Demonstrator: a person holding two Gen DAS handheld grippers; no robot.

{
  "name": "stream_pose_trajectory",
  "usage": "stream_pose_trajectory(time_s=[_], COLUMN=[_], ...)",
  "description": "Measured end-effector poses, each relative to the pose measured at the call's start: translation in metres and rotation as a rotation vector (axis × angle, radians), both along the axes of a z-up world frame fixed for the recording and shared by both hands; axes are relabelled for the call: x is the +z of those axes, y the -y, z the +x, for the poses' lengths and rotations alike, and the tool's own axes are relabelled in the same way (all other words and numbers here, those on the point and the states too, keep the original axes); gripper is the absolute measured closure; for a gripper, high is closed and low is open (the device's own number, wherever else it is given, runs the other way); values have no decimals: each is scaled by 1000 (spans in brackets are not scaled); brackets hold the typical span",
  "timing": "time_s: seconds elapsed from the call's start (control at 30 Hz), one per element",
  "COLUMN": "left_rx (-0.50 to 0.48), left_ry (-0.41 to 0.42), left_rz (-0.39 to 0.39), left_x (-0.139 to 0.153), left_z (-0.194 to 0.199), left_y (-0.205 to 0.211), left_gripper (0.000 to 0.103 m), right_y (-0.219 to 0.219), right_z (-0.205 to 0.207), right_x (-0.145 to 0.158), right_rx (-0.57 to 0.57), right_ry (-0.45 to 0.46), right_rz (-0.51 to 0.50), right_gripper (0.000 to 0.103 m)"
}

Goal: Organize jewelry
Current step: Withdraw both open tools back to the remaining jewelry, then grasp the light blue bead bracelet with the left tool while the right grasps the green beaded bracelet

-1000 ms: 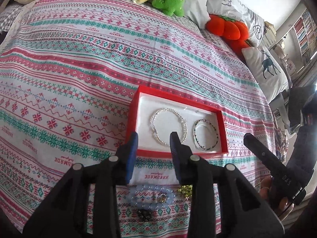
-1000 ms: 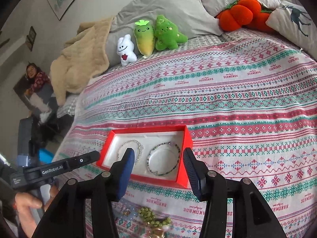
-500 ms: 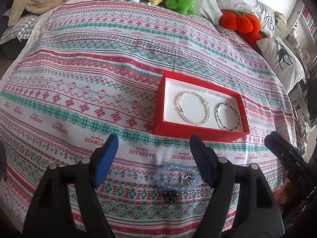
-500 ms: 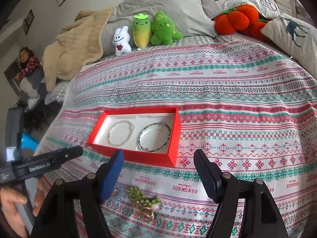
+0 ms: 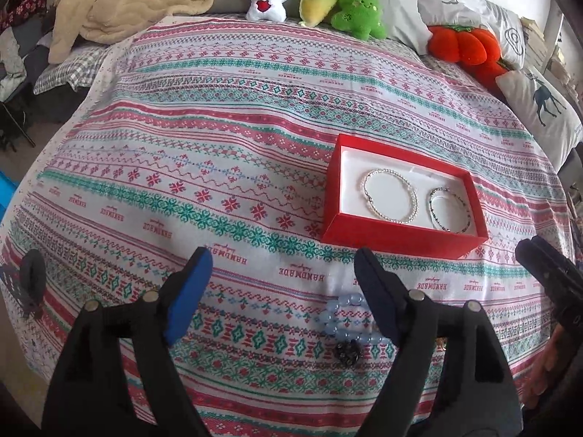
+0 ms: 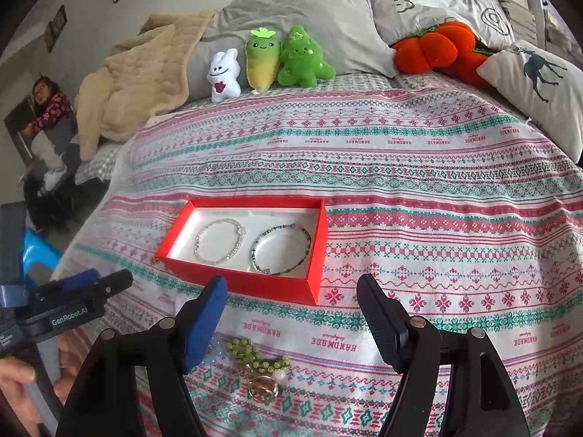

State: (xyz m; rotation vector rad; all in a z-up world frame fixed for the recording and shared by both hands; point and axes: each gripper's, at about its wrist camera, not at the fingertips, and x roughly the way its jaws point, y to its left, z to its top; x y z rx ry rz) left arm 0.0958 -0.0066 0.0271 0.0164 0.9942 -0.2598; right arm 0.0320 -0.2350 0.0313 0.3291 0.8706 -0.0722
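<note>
The left gripper (image 5: pixel 280 284) is hovering over the bed (image 5: pixel 182 167) with its jaws opening, already wide, and nothing is sitting between them. The right gripper (image 6: pixel 291 309) is standing wide too, empty, pointing down at the spread.

The red box (image 5: pixel 400 235) is lying at about two o'clock from the left gripper and at eleven o'clock from the right one. Inside it a pearly white bracelet (image 5: pixel 390 196) and a dark beaded bracelet (image 5: pixel 450 209) are resting side by side on the white lining.

Loose pieces are waiting on the bedspread, short of the box. A pale blue bead bracelet (image 5: pixel 342 318) is lying just beside the left gripper's right finger, partly hidden by it, with a small dark piece (image 5: pixel 347 354) at its six o'clock. In the right wrist view a green bead bracelet (image 6: pixel 251 357) is lying between the fingers, near the left one, with a gold piece (image 6: pixel 263 390) touching it at five o'clock.

These strands are probably going to handle as light, limp and slippery: round beads roll under a pad, and the soft bedding gives way beneath them. Pinching across the strand, two beads at once, seems safest; the elastic or clasp looks fragile, so a gentle squeeze is likely enough. The green strand and the gold piece may lift together.
</note>
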Motion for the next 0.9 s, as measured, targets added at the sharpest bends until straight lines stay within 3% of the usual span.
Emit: stream_pose_trajectory(time_s=[0.13, 0.27, 0.6, 0.67, 0.9], left_rx=[15, -44, -115, -123, -131], left_ry=[-53, -135, -254, -268, -321], left_rz=[-32, -42, -29, -21, -26], left_x=[-8, -17, -43, -48, -65], left_z=[-2, -2, -4, -3, 2], left_y=[-3, 3, 29, 34, 45], left_gripper=[23, 23, 24, 27, 60], right_y=[3, 0, 6, 6, 3], right_z=[-2, -1, 4, 5, 10], right_x=[-3, -8, -28, -31, -52], right_rx=[-8, 0, 32, 40, 66], right_ry=[-13, -53, -151, -169, -260], right_rz=[35, 2, 116, 140, 239], right_gripper=[28, 28, 30, 34, 57])
